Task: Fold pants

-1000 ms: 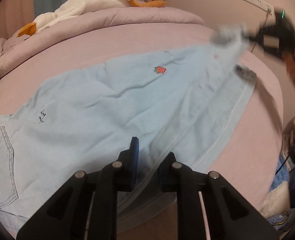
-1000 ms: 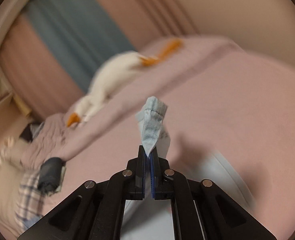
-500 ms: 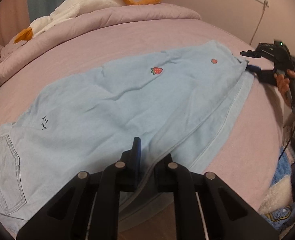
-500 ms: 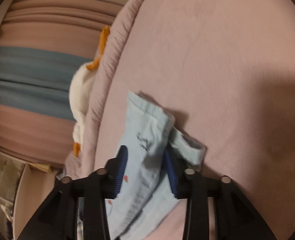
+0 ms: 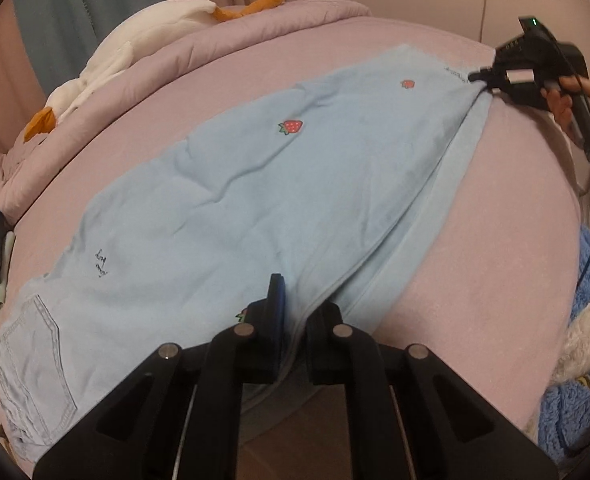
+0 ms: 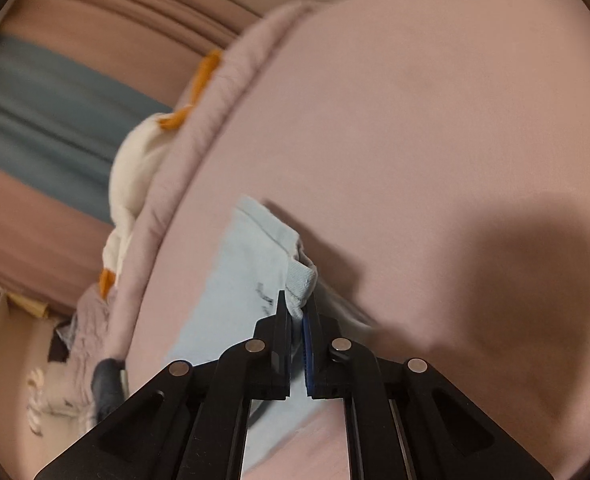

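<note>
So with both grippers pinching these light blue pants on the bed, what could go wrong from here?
1. The right gripper bites only a small bunched bit at the hem of the pants; a tug might pull it free.
2. The top leg lies offset from the lower one, leaving a strip exposed, so the fold may end uneven.
3. The left gripper grips near the mattress edge; slack fabric there could slide off.

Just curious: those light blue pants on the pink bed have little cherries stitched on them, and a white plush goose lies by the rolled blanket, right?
Not cherries: the left wrist view shows strawberries stitched on the pants. The bed and goose are as you say.
</note>
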`<control>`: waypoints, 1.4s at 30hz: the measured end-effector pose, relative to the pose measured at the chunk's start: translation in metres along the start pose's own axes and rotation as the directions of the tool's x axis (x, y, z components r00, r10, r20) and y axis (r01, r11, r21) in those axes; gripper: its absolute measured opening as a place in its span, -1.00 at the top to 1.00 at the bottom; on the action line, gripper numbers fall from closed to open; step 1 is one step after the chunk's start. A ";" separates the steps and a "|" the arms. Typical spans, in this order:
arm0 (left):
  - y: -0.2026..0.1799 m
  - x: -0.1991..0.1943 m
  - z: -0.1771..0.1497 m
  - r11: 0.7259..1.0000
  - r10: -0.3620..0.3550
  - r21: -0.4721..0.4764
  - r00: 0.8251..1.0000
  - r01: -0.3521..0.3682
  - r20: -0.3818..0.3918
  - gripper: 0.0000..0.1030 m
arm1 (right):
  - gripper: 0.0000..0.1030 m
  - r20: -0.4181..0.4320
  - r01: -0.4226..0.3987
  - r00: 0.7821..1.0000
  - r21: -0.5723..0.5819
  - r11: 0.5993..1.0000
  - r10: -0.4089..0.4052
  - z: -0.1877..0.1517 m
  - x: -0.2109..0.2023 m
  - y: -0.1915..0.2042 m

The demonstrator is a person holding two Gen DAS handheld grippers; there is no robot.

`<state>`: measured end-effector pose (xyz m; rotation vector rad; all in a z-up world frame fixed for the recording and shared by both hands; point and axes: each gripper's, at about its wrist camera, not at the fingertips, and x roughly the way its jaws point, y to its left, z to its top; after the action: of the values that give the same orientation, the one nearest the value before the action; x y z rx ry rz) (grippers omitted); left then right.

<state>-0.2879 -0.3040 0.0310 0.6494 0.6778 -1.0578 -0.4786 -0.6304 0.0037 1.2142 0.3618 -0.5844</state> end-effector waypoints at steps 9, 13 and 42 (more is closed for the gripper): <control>0.008 -0.009 -0.001 0.998 -0.039 -0.057 0.999 0.040 0.030 0.84 | 0.88 0.072 -0.026 0.997 -0.069 0.997 0.031 0.009 -0.024 0.014; 0.004 -0.006 -0.007 0.999 -0.028 -0.028 0.999 0.028 0.024 0.84 | 0.89 0.015 0.043 0.999 -0.030 0.999 -0.043 0.007 -0.010 -0.004; 0.061 -0.041 -0.051 0.939 -0.171 -0.306 0.985 0.155 -0.023 0.18 | 0.77 -0.326 -0.067 0.908 -0.733 0.677 -0.264 -0.124 0.041 0.151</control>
<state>-0.2541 -0.2215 0.0400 0.3577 0.9289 -1.0641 -0.3493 -0.4874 0.0572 0.5044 0.9363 -0.2098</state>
